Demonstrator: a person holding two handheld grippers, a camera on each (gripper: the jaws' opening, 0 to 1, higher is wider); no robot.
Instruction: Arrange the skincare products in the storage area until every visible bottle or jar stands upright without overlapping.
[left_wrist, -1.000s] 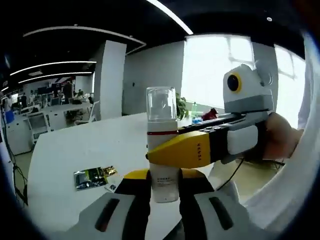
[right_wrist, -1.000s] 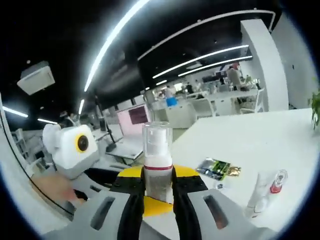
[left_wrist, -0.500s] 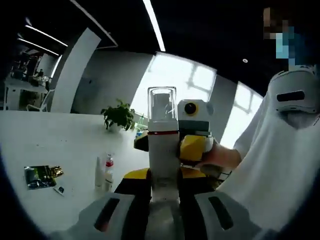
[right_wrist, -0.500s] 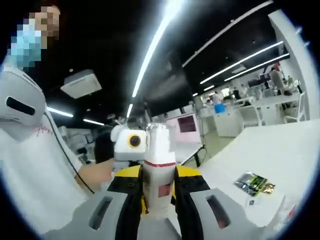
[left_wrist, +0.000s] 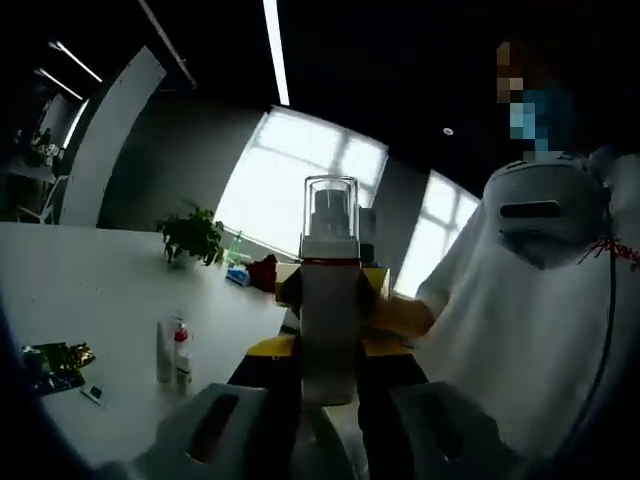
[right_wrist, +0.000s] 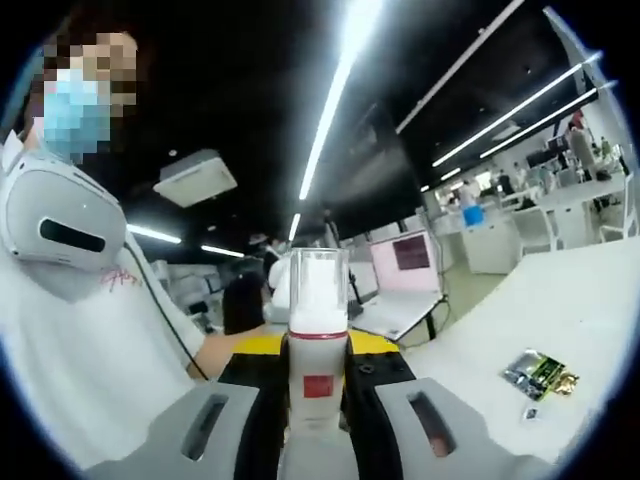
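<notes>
The white table (left_wrist: 90, 290) spreads behind the pump bottle in both views; in the right gripper view it lies to the bottle's right (right_wrist: 560, 320). A person in a white shirt (left_wrist: 520, 330) stands beside the bottle, to its right in the left gripper view and to its left in the right gripper view (right_wrist: 90, 340).

The left claw (left_wrist: 328, 385) and the right claw (right_wrist: 316, 400) are both clamped on the same pump bottle (left_wrist: 329, 300), a white cylinder with a red band and a clear cap, held upright and lifted off the table. In the right gripper view the bottle (right_wrist: 317, 340) shows a small red label on its front. Yellow parts of the opposite claw appear just behind the bottle in each view.

A potted plant (left_wrist: 190, 235) stands on the table well to the left of the bottle. Nearer, left of the bottle, two small tubes (left_wrist: 172, 352) stand upright, just beside each other. A shiny foil sachet (left_wrist: 50, 360) lies flat farther left; in the right gripper view it lies to the bottle's right (right_wrist: 540, 372).
</notes>
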